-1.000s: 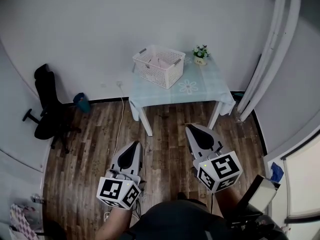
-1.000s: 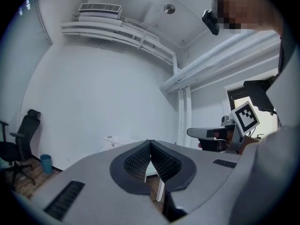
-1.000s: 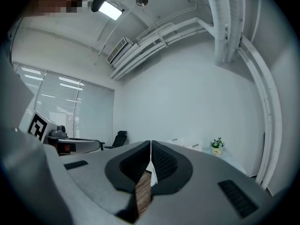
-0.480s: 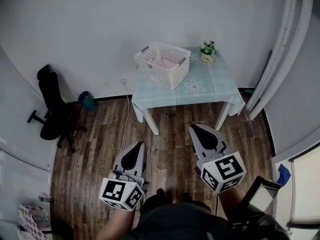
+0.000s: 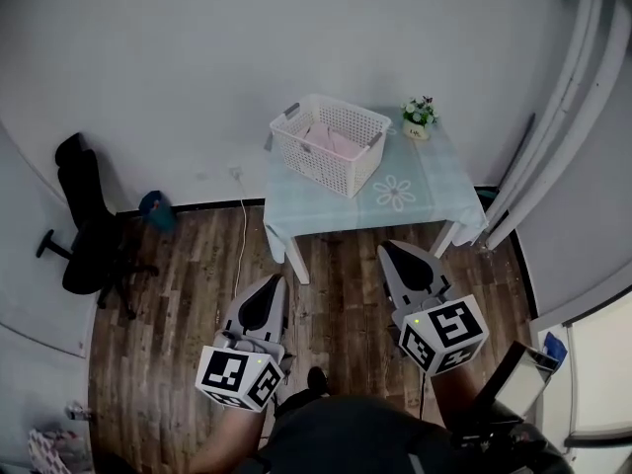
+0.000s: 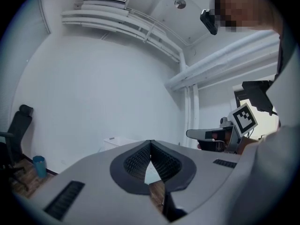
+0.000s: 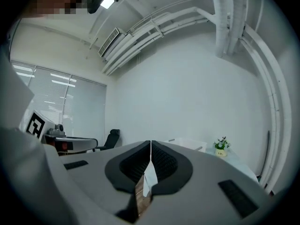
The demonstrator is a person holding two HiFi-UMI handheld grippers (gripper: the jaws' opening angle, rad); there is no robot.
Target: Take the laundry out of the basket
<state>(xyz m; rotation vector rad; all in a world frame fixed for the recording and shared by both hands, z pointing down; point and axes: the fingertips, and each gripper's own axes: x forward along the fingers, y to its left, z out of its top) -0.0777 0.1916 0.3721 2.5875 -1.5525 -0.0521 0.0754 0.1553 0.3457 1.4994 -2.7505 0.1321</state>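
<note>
A white slatted laundry basket (image 5: 331, 146) stands on the far left part of a small table (image 5: 395, 197). Pink laundry (image 5: 334, 142) lies inside it. My left gripper (image 5: 276, 280) and right gripper (image 5: 385, 246) hang over the wooden floor, short of the table's front edge, both pointing toward it. Each is shut with nothing between its jaws. In the right gripper view the shut jaws (image 7: 150, 144) point at the basket (image 7: 190, 143) ahead. The left gripper view shows shut jaws (image 6: 150, 142) and a white shape, the basket (image 6: 117, 142), beyond them.
A small potted plant (image 5: 419, 115) sits at the table's back right corner. A black office chair (image 5: 84, 225) and a blue bin (image 5: 154, 208) stand to the left by the wall. A cable (image 5: 240, 225) runs down from a wall socket. Curtains (image 5: 553, 136) hang at the right.
The table and basket have come closer and sit lower in the head view, as the person stepped toward them. Both grippers stay shut and empty.
</note>
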